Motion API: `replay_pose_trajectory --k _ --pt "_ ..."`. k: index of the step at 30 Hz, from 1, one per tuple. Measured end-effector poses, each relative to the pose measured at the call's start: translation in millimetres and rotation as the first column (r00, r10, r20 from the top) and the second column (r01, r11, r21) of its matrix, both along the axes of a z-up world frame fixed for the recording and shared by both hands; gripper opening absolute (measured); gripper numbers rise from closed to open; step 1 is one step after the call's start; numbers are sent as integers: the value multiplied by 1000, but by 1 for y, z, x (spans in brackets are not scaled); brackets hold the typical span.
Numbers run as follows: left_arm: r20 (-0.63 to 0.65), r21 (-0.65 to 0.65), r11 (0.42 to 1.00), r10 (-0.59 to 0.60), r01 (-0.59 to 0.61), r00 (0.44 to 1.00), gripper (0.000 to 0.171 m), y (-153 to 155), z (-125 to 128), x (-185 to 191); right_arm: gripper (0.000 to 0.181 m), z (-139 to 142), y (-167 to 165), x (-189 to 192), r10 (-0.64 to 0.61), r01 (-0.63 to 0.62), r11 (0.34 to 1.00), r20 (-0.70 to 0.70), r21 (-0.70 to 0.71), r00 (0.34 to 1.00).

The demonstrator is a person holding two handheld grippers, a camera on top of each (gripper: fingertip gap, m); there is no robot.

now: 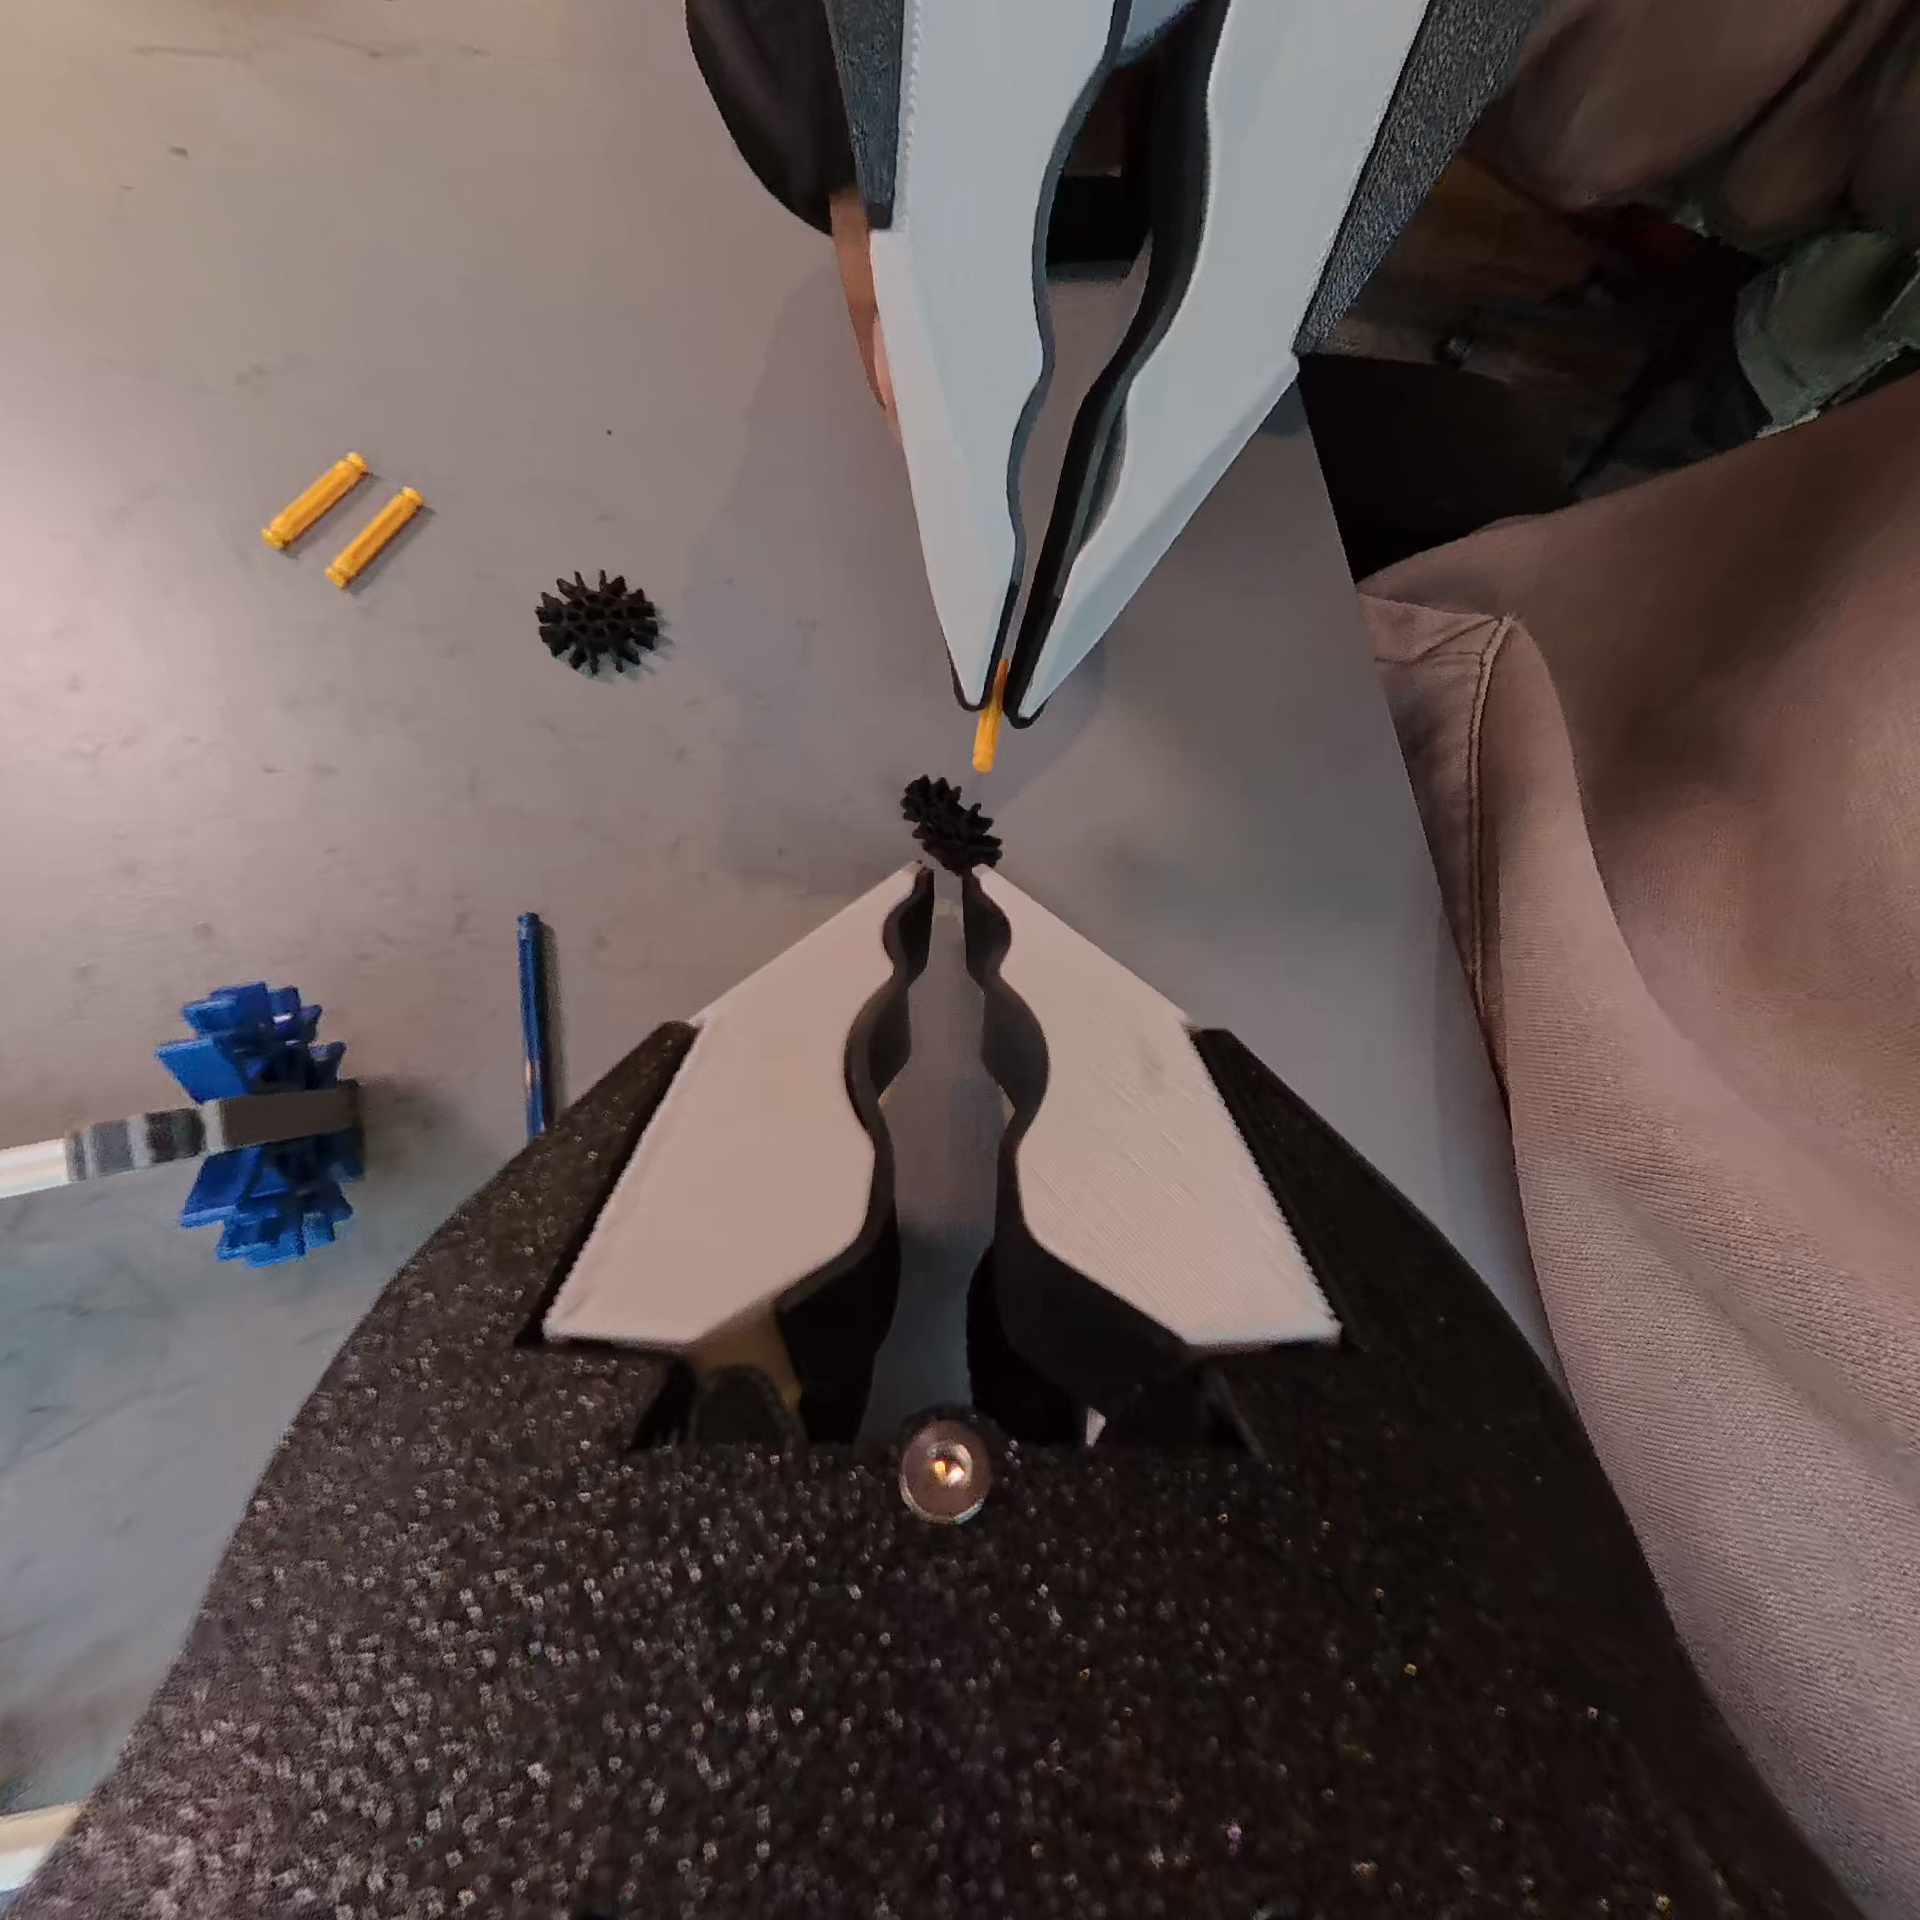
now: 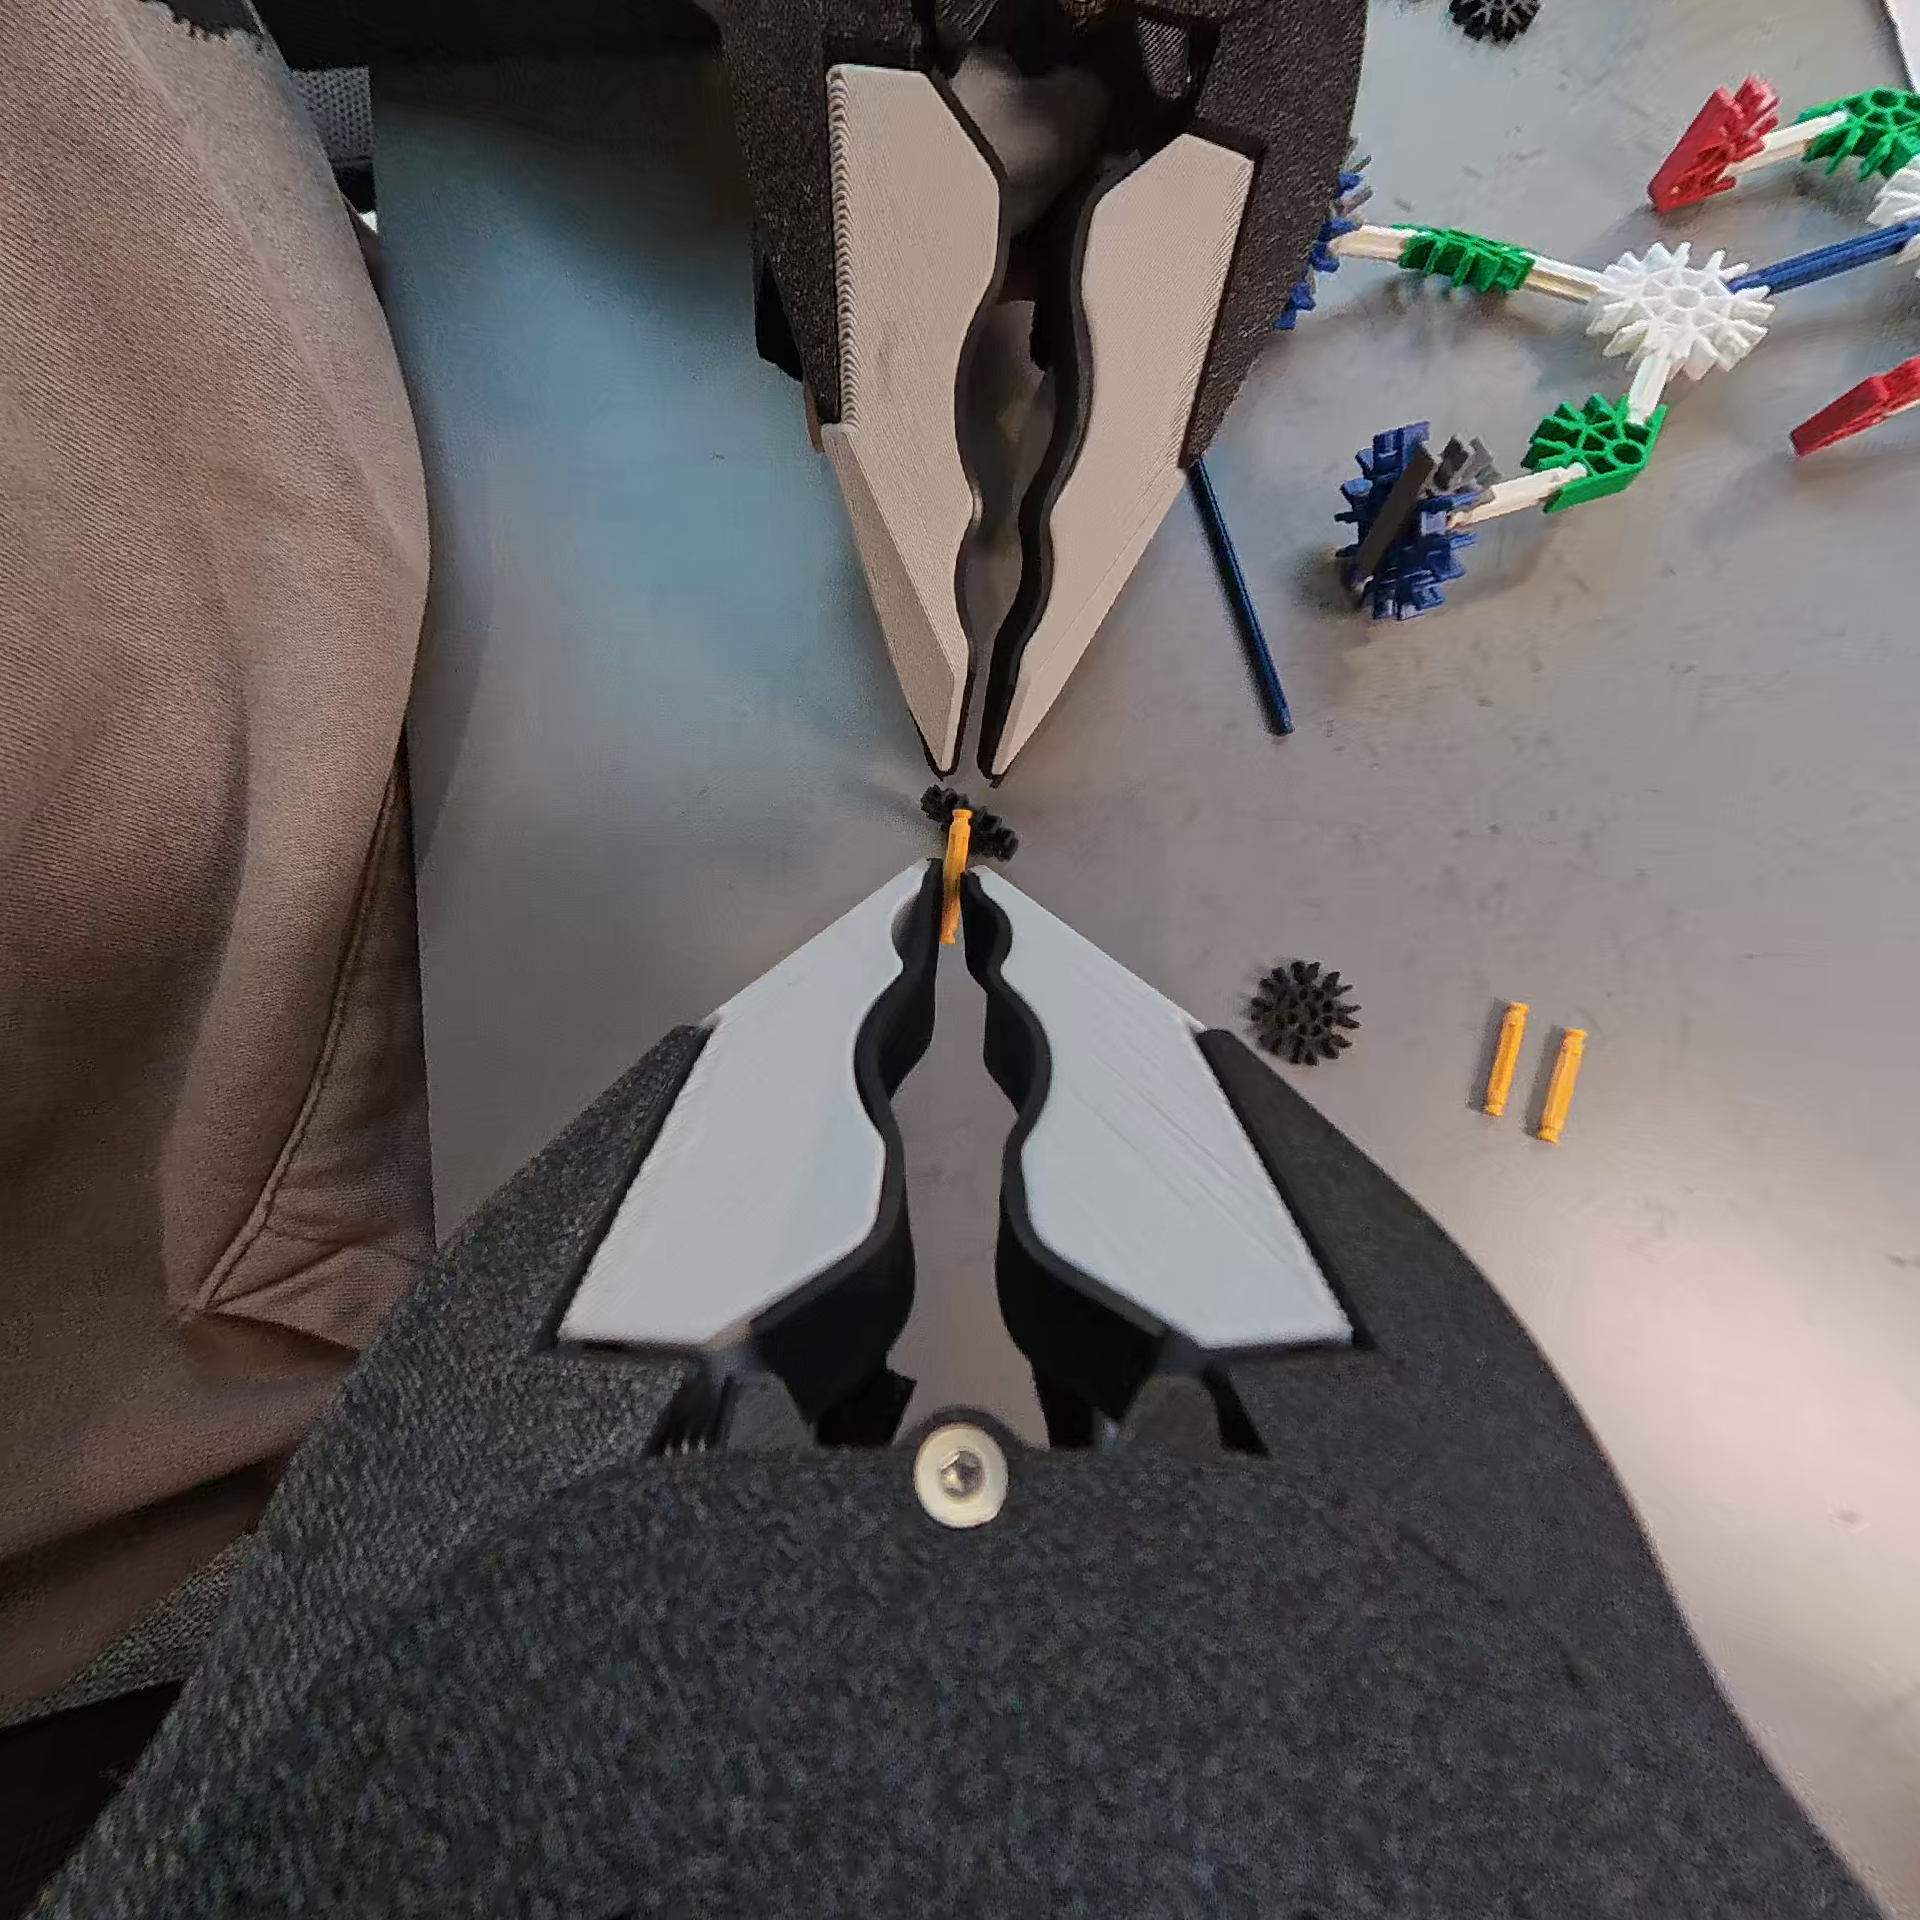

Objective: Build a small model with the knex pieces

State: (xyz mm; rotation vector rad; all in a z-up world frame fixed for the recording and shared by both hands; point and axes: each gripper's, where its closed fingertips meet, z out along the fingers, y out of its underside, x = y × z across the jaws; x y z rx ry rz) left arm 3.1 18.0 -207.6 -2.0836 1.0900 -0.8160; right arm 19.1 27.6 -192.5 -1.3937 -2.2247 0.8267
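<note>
Facing tip to tip, left hand-held gripper [image 1: 948,871] pinches black connector [image 1: 951,824], right hand-held gripper [image 2: 948,871] yellow rod [image 2: 954,868].

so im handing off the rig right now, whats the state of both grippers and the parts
Left gripper: shut on a black connector, held above the table.
Right gripper: shut on a yellow rod, its tip just short of the connector.
On the table: a second black connector, two yellow rods, a loose blue rod, and a blue connector at the end of a multicoloured build.
The rod and connector are not joined.
</note>
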Motion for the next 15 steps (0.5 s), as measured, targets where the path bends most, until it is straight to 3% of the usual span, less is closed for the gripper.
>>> replay_pose_trajectory --k 15 --pt "6 0 1000 -17 17 1000 4 -5 1 8 2 0 0 0 -45 46 999 -35 6 998"
